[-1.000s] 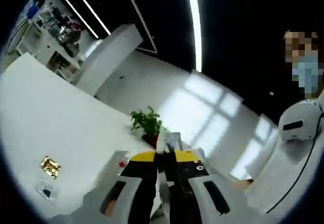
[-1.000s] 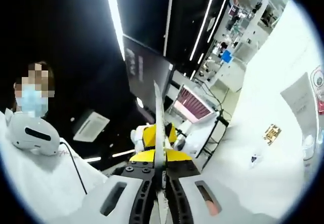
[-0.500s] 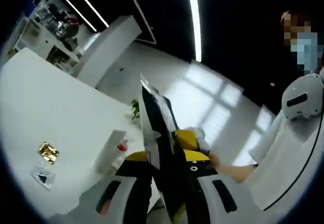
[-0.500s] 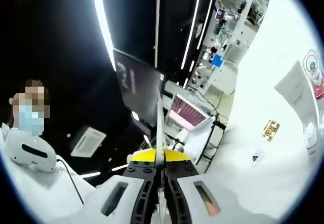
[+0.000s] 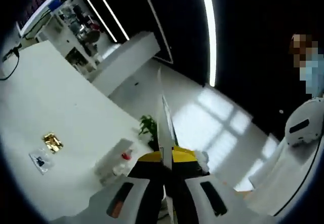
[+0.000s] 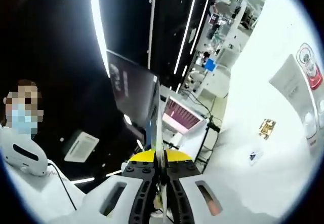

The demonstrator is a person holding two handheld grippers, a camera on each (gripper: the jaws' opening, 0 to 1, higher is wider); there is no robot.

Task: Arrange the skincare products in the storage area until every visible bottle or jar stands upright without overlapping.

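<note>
My left gripper (image 5: 166,169) has its jaws closed on a thin dark card (image 5: 163,115) that stands edge-on above them. In the same way, my right gripper (image 6: 162,167) is shut on a thin card (image 6: 158,120) seen edge-on. Both are held up off the white table (image 5: 45,107). In the left gripper view a clear storage box (image 5: 114,159) with a red-capped product (image 5: 124,156) stands left of the jaws. The right gripper view has the storage box (image 6: 293,82) at the far right, with a red-labelled jar (image 6: 309,65) and white bottles (image 6: 311,128).
A gold packet (image 5: 52,142) and a small clear sachet (image 5: 39,160) lie on the table; the right gripper view has the packet (image 6: 267,127) and sachet (image 6: 252,156) too. A potted plant (image 5: 148,127) stands behind the box. A person with a white headset (image 5: 302,127) is close by.
In the left gripper view the card has turned from showing its dark face to edge-on. Both cameras have swung a little. The jaws stay closed.
</note>
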